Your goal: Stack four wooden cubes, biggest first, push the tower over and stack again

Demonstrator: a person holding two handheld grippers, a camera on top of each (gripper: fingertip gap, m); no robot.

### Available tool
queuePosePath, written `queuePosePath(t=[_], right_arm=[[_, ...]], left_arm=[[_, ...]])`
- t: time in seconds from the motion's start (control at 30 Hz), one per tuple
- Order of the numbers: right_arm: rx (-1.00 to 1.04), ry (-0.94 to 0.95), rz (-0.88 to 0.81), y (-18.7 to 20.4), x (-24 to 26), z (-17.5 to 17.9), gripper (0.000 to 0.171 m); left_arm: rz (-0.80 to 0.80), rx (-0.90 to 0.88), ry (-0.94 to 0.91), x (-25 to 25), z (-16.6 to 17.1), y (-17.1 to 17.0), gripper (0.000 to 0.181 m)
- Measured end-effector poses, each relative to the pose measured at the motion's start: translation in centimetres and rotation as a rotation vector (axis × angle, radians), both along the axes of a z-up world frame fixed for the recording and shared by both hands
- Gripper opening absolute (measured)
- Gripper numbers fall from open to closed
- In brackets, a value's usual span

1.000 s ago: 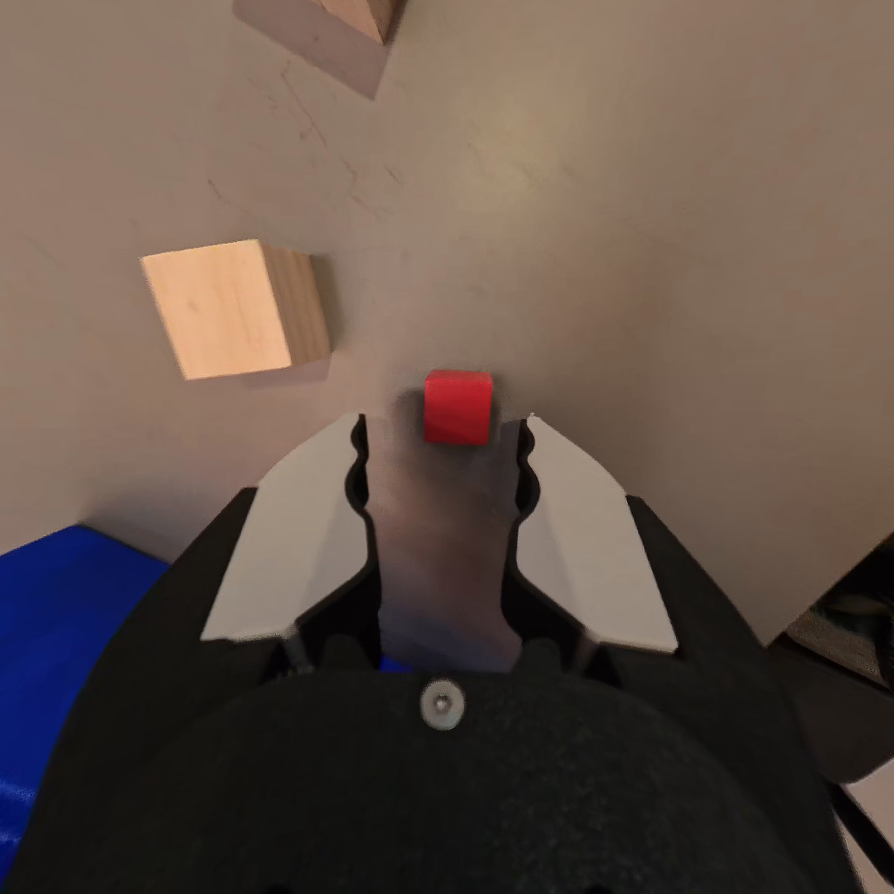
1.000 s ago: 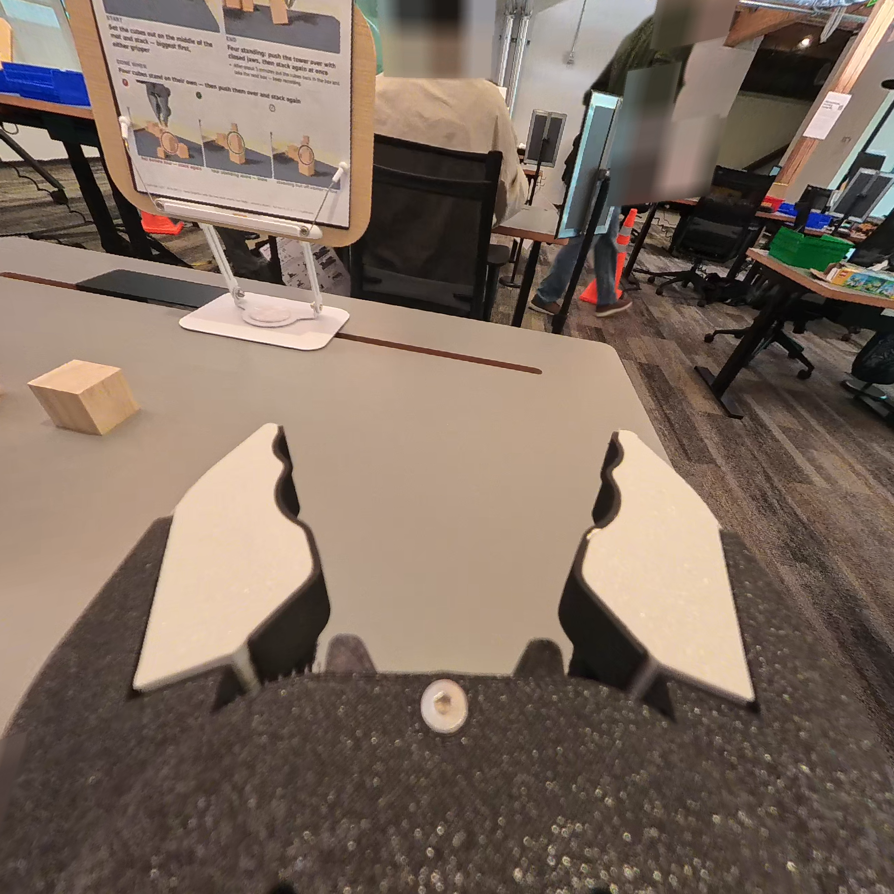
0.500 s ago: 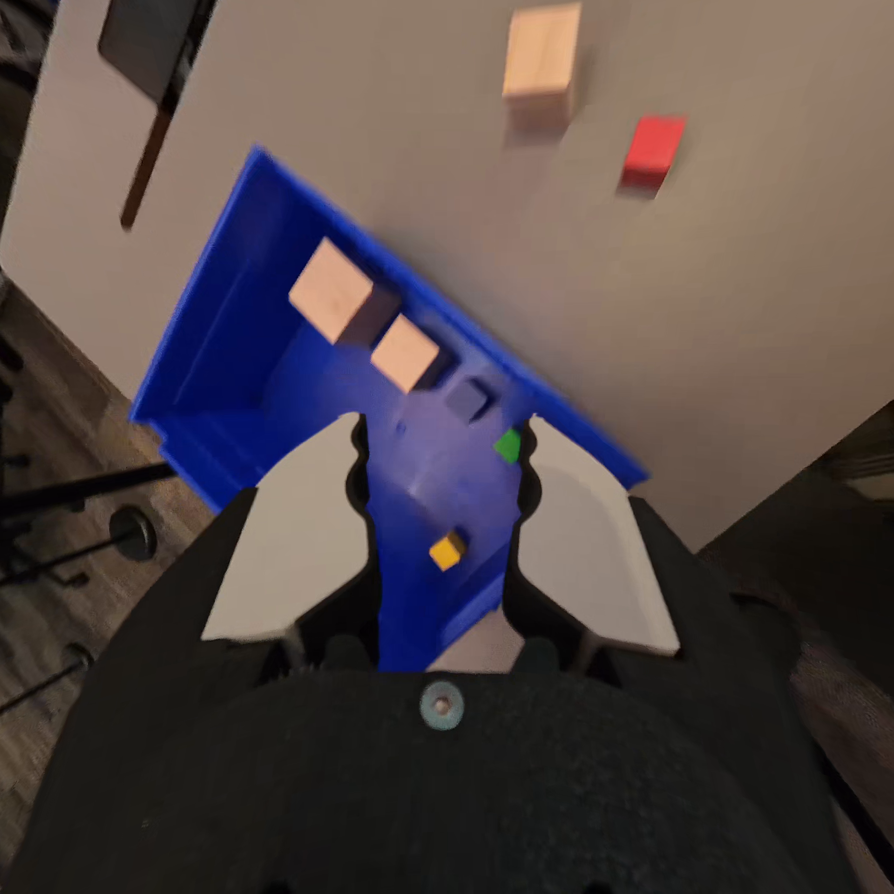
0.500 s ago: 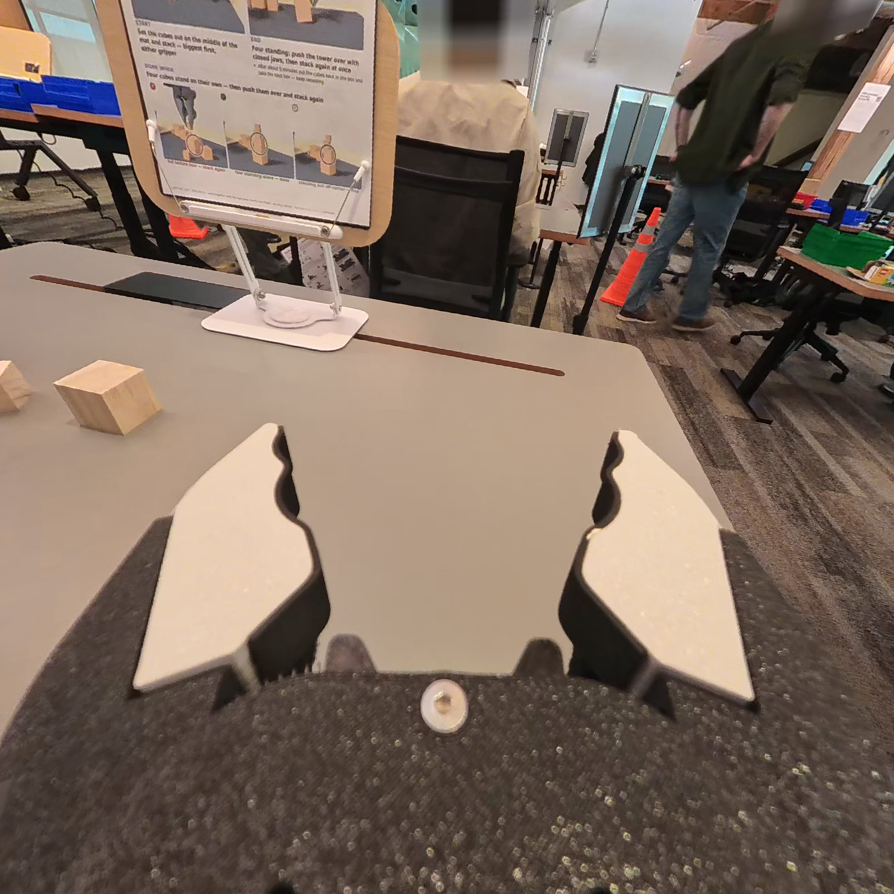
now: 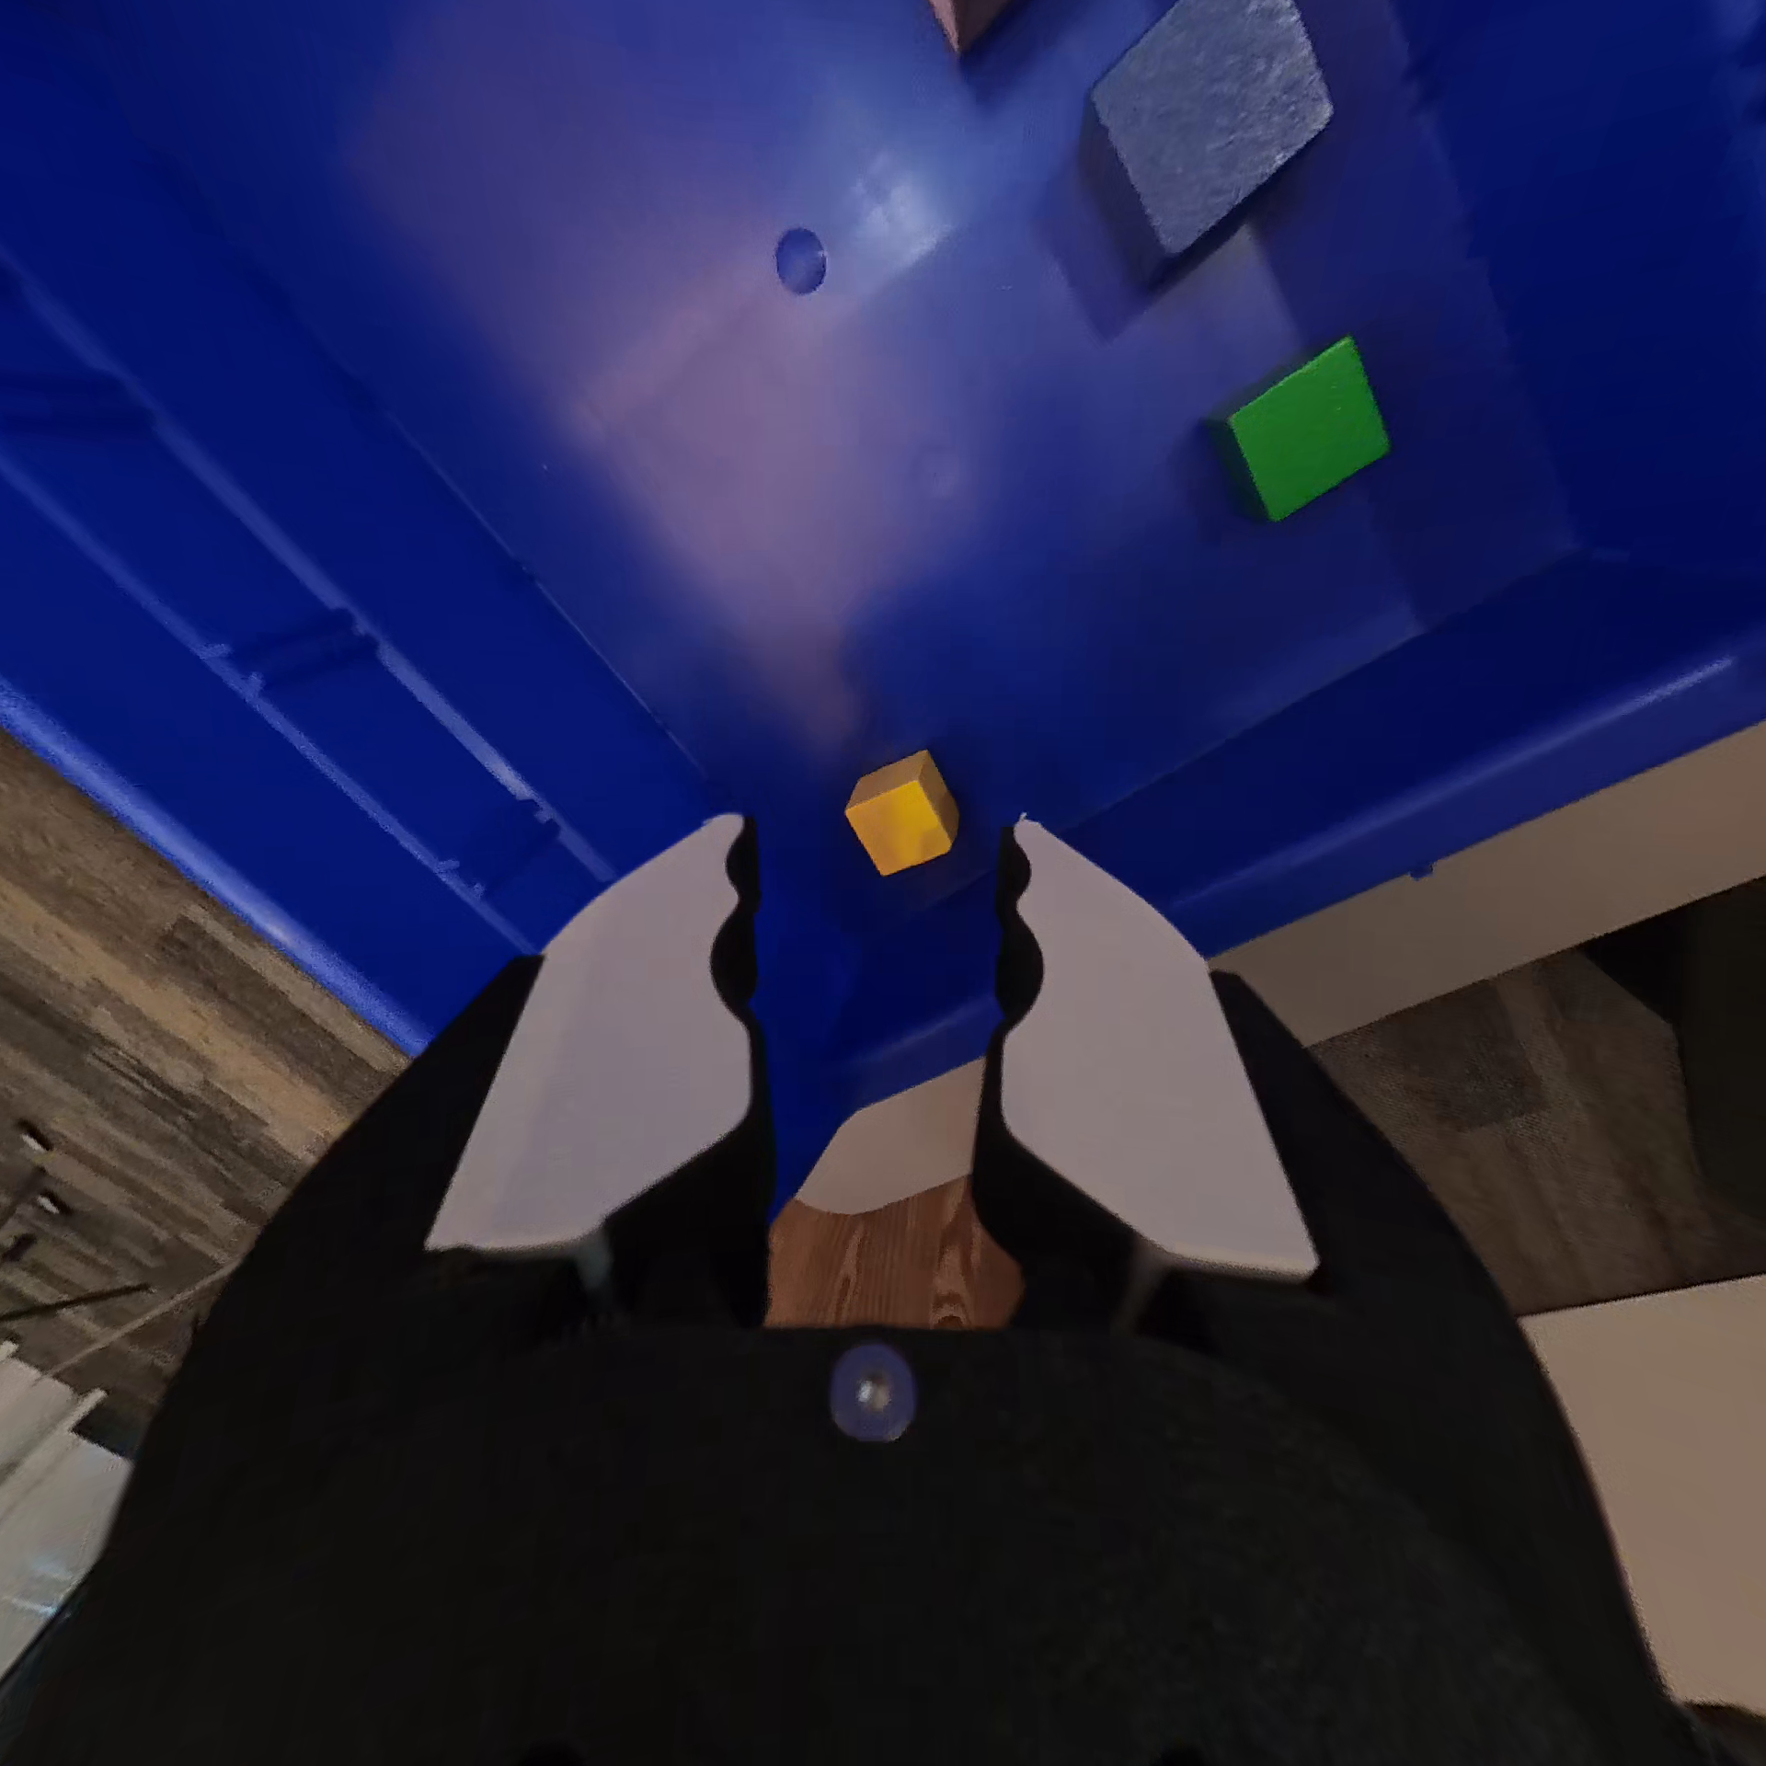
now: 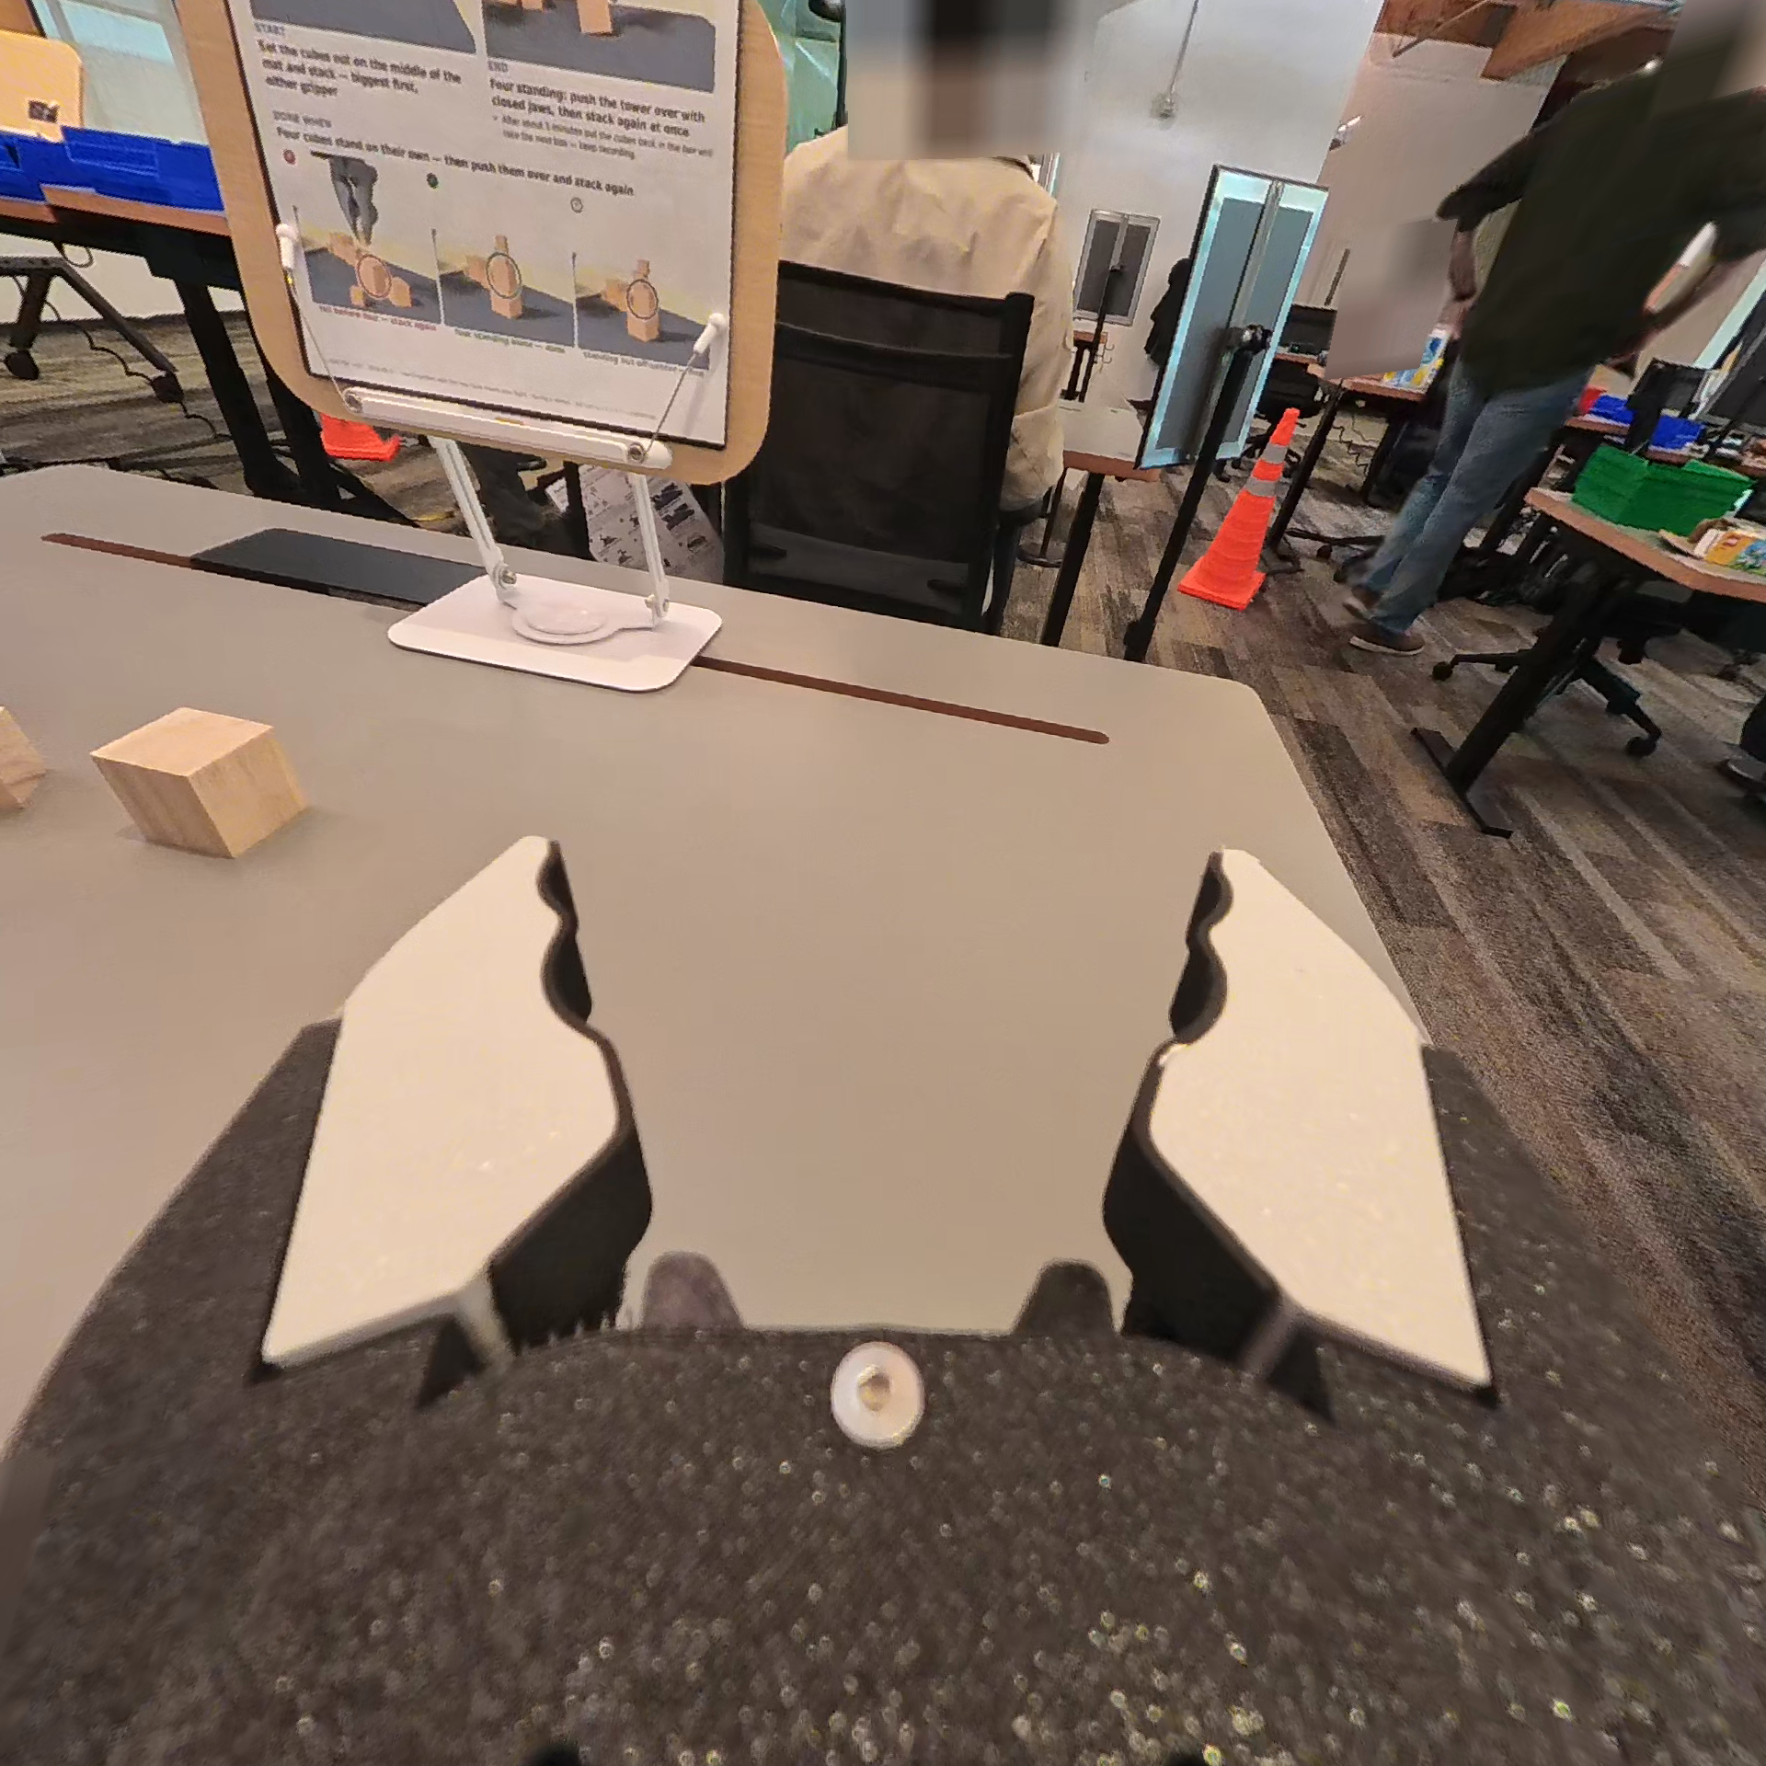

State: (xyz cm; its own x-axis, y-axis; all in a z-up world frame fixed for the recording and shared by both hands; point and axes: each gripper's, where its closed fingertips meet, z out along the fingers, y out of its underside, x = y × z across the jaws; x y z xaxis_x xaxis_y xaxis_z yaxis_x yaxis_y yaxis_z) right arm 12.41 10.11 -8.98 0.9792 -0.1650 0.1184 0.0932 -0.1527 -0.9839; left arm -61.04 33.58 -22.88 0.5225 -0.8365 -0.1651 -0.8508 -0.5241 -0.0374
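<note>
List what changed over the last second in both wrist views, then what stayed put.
The left gripper swung off the red cube on the table and dropped into the blue bin, jaws open, now just short of the yellow cube. Nothing was gripped or released. The right gripper stayed open over the table, drifting slightly; the wooden cube stayed put.

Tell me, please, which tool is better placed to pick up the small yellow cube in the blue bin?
Left. The left tool is open right at the yellow cube inside the blue bin. The right tool is open over the bare table.

Office desks [image 6: 1625,545], striped carpet [image 6: 1577,1003]
</note>
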Motion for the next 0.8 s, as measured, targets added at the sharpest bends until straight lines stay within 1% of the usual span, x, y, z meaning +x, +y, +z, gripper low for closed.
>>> queuePosePath(t=[0.33,0.5,0.8], right_arm=[[-0.012,-0.004,0.001,0.2,0.1,-0.3,0.12],[-0.01,0.001,-0.004,0.1,0.4,-0.3,0.12],[-0.003,-0.006,-0.017,-0.5,0.6,0.1,0.12]], left_arm=[[0.136,-0.091,0.042,-1.1,-2.3,-0.4,0.048],[0.178,-0.138,0.059,-1.4,-3.4,-0.6,0.047],[0.222,-0.171,0.069,-1.3,-3.9,-0.2,0.041]])
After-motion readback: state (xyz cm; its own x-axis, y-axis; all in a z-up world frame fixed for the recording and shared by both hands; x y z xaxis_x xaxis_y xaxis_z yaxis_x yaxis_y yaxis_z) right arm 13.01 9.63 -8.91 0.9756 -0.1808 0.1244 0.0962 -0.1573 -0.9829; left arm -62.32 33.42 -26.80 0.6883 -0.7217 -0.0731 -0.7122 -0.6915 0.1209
